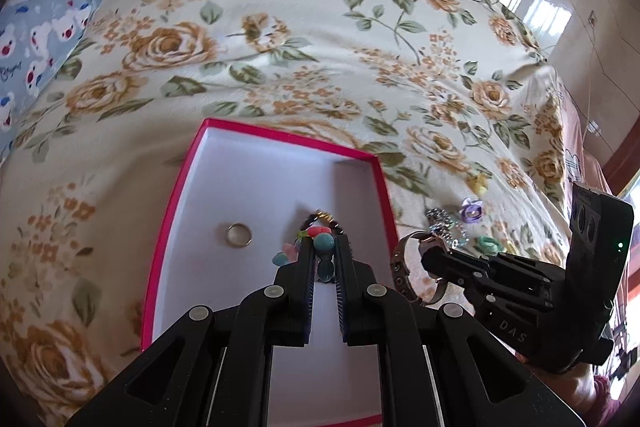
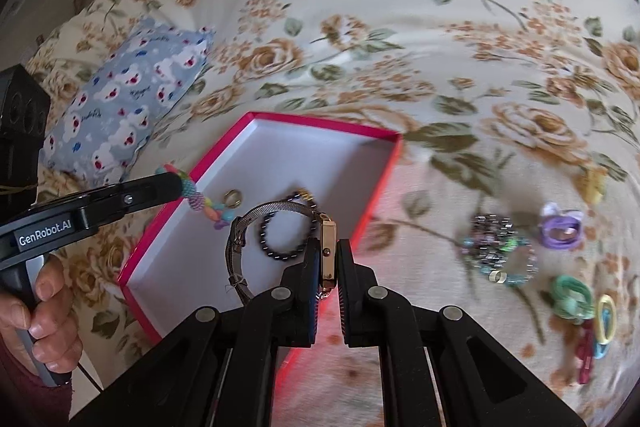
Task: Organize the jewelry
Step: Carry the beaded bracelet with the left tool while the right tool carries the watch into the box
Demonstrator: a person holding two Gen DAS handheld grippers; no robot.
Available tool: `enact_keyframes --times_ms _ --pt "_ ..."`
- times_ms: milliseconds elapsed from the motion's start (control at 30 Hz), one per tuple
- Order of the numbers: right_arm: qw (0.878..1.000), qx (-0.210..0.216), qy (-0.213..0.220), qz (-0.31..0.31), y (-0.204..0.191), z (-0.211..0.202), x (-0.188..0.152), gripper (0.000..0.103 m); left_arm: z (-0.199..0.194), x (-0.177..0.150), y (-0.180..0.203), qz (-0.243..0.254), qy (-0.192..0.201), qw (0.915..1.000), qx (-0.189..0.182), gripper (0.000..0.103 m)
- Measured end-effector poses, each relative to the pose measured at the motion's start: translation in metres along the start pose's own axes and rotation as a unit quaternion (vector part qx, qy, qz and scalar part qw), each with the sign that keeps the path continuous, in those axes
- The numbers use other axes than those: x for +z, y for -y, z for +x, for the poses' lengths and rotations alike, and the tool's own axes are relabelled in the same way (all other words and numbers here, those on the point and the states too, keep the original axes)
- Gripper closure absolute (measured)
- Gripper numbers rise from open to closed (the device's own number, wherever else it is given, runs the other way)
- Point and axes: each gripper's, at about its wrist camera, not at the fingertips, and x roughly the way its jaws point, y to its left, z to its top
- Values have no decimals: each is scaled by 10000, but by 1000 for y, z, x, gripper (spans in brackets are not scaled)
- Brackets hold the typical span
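Progress: partway, by my reading. Pink-rimmed box (image 2: 384, 163) on bed (image 2: 460, 27) already holds metal ring (image 1: 239, 235) and dark bead bracelet (image 2: 286, 237).

Left gripper (image 1: 323, 255): fingers clamped on pastel bead bracelet (image 1: 324, 242), over box interior.

Right gripper (image 2: 328, 259): fingers clamped on watch (image 2: 328, 247) by rectangular gold-tone case, mesh band looped, above box's near edge.

Left to sort: sparkly bead bracelets (image 2: 498, 247), purple hair tie (image 2: 560, 229), green hair tie (image 2: 570, 297), clips, on bed right of box.

Textures: box matte white card inside; bedspread soft, floral; beads glossy.
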Motion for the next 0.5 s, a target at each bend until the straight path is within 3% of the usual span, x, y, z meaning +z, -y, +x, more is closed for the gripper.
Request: enact_keyframes --times_ms 500 --pt "9976 -150 -504 -446 -23 53 3 96 37 -2 -39 -359 -337 9985 229 95"
